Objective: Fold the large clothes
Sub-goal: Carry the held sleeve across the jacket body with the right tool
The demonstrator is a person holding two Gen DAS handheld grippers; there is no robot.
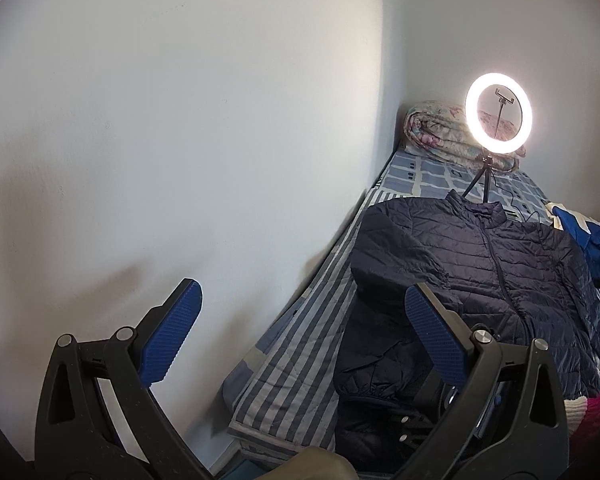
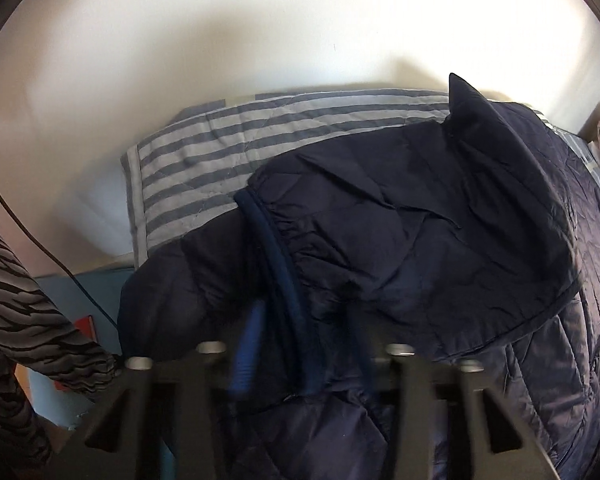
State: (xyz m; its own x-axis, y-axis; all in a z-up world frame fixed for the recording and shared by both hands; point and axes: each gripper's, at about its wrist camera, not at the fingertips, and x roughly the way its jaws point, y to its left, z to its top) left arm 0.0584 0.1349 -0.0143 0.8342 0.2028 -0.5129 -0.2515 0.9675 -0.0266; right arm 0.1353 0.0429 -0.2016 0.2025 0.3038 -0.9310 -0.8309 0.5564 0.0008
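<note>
A dark navy quilted jacket (image 1: 480, 264) lies front up on the striped bed cover (image 1: 296, 360), collar toward the ring light, with one sleeve hanging over the bed's near end. My left gripper (image 1: 304, 292) hovers above the bed's near-left corner, open, with nothing between its blue pads (image 1: 168, 340). In the right wrist view a flap of the jacket (image 2: 400, 220) is turned over, smooth lining up. My right gripper (image 2: 300, 340) points steeply down and is shut on the jacket's elastic-bound edge (image 2: 272, 248). One blue pad (image 2: 246, 344) shows; fabric hides the other finger.
A white wall (image 1: 180, 140) runs along the bed's left side. A lit ring light (image 1: 499, 119) on a tripod stands beyond the collar, before a rolled floral quilt (image 1: 436, 128). Blue (image 1: 588, 236) and pink (image 1: 596, 412) garments lie at right. A striped sleeve (image 2: 20, 312) and a cable (image 2: 20, 220) are at left.
</note>
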